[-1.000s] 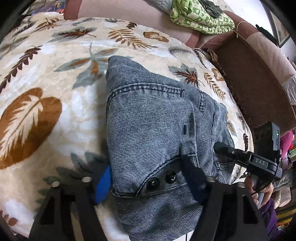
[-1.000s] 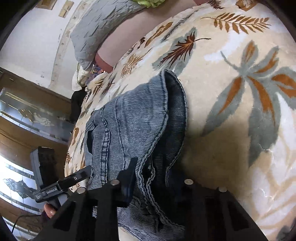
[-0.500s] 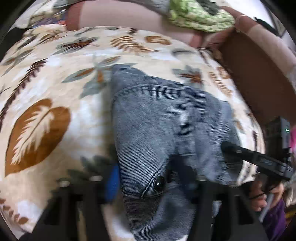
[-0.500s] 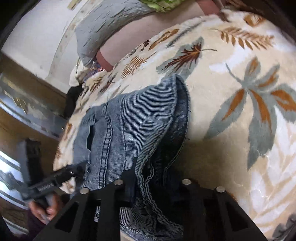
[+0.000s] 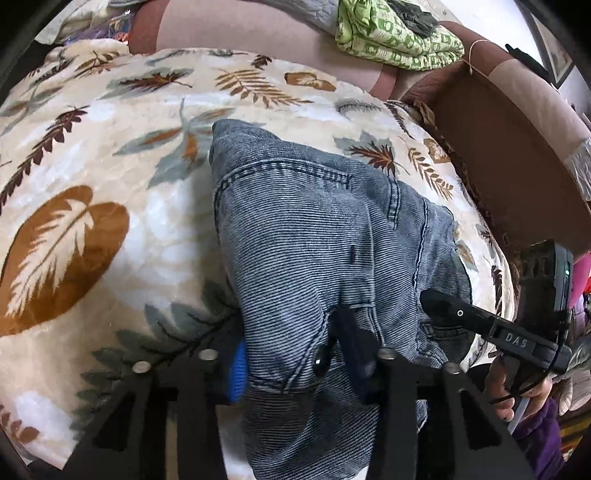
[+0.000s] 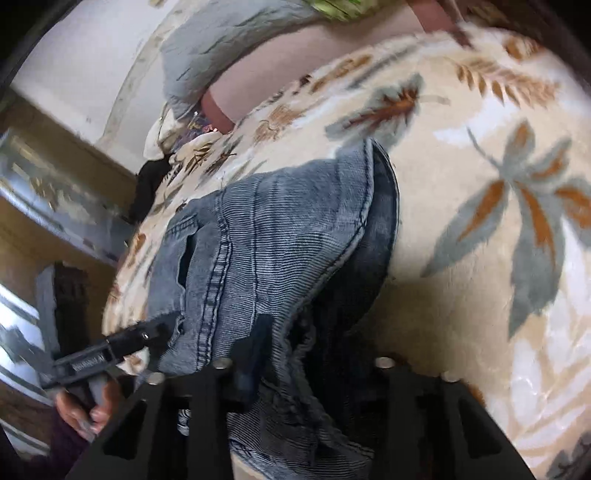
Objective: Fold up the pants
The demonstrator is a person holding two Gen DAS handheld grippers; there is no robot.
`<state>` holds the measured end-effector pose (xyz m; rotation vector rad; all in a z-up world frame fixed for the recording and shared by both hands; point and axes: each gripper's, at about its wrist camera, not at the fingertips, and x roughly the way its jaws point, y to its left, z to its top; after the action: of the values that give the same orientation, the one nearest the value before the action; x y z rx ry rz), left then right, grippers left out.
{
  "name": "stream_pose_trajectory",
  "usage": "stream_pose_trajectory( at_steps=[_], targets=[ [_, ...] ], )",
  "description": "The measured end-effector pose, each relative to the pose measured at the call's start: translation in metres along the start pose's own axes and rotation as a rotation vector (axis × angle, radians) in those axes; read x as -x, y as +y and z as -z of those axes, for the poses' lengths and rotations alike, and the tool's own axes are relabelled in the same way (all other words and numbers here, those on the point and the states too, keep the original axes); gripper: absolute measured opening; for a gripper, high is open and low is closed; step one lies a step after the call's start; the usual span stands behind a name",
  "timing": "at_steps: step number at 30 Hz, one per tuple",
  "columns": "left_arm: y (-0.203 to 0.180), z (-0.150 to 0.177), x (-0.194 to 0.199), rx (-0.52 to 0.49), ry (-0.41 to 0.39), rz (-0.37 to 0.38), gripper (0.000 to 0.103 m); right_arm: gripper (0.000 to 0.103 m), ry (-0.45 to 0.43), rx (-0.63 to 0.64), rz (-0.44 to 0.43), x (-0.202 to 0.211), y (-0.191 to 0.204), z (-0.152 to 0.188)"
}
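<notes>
I see my left gripper (image 5: 299,363) just closing, clamped on the jeans (image 5: 325,240) waistband, right gripper (image 6: 306,369) pinching their hem, open blanket (image 5: 122,229) at 9 o'clock, near jeans edge cut off.

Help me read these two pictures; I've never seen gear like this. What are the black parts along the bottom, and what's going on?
No robot: a person holds hand tongs, each with a camera looking along its fingers. One picture looks from the left tongs, which have just been closing and pinch the waistband of the denim pants beside a dark button. The other looks from the right tongs, clamped on another bunch of the denim. The pants lie on a leaf-print blanket. A green cloth lies behind.
</notes>
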<state>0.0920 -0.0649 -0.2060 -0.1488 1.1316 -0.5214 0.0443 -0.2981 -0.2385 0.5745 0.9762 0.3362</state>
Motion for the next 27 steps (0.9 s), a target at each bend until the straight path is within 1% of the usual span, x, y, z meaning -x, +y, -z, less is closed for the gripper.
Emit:
stream_pose_trajectory(
  at_steps=[1,4,6,8,11,14,17,21,24,27],
  targets=[
    [-0.002,0.000,0.002,-0.006,-0.005,0.003,0.034,0.028,-0.014,0.007,-0.002,0.002,0.002,0.000],
    [-0.010,0.000,0.009,-0.043,-0.023,-0.016,0.030,0.027,-0.052,0.054,0.018,0.008,0.013,0.002],
    [-0.016,-0.001,0.016,-0.066,-0.039,-0.024,0.029,0.026,-0.088,0.106,0.035,0.012,0.023,0.005],
    [-0.018,-0.004,0.023,-0.068,-0.054,-0.020,0.029,0.026,-0.126,0.152,0.038,0.018,0.033,0.007],
    [-0.021,-0.010,0.036,-0.072,-0.084,-0.023,0.029,0.026,-0.158,0.182,0.035,0.023,0.041,0.007],
    [-0.022,-0.017,0.050,-0.085,-0.114,-0.028,0.029,0.026,-0.187,0.248,0.055,0.024,0.057,0.005],
    [-0.023,-0.029,0.061,-0.104,-0.143,-0.059,0.029,0.025,-0.210,0.248,0.023,0.023,0.067,-0.009],
    [-0.016,-0.053,0.066,-0.107,-0.167,-0.093,0.029,0.024,-0.235,0.248,0.022,0.014,0.075,-0.037],
    [-0.009,-0.075,0.060,-0.115,-0.182,-0.138,0.029,0.024,-0.248,0.258,0.023,0.001,0.080,-0.060],
    [0.004,-0.097,0.046,-0.102,-0.177,-0.154,0.029,0.024,-0.246,0.247,0.037,-0.019,0.078,-0.082]
  ],
)
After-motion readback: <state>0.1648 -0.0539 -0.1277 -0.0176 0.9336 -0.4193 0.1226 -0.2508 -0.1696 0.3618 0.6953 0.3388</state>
